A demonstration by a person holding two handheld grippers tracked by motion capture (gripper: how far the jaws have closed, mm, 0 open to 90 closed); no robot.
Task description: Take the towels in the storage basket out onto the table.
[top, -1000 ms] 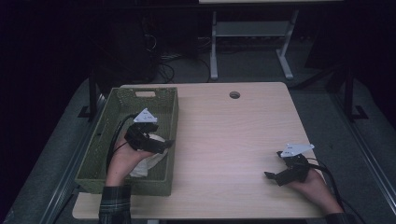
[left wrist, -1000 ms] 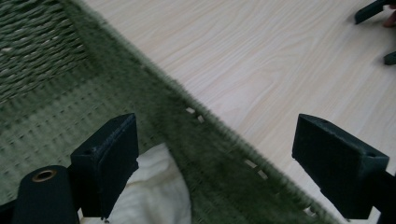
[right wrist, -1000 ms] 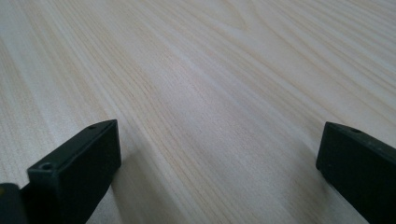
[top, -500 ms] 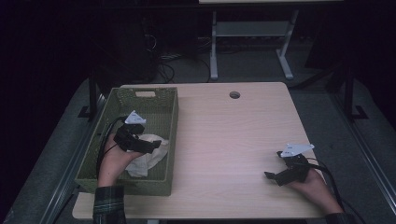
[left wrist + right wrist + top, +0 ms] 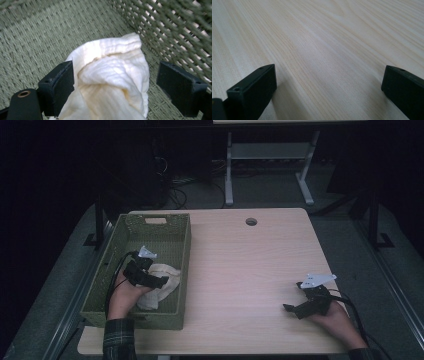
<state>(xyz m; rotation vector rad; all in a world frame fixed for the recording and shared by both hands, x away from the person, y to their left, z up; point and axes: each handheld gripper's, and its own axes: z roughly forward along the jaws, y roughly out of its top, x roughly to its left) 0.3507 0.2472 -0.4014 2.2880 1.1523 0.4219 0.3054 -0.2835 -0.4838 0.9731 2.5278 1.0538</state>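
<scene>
A crumpled cream cloth (image 5: 159, 281) (image 5: 112, 82) lies on the floor of a green woven basket (image 5: 131, 225), near its right wall. My left gripper (image 5: 161, 280) (image 5: 115, 87) is low inside the basket, open, with its jaws on either side of the cloth. One pad touches the cloth's edge; the other stands apart from it, close to the basket wall (image 5: 172, 32). Over at the table's front right, my right gripper (image 5: 290, 309) (image 5: 328, 90) is open just above the bare wood (image 5: 324, 45), nothing between its jaws.
The light wooden table (image 5: 250, 265) has a round cable hole (image 5: 251, 221) near its far edge. The basket takes up the left side of the table. Beyond the table are a white desk frame (image 5: 270, 155) and cables on a dark floor.
My left gripper has moved toward the near end of the basket and lower, down over the cloth. The right gripper has stayed still.
</scene>
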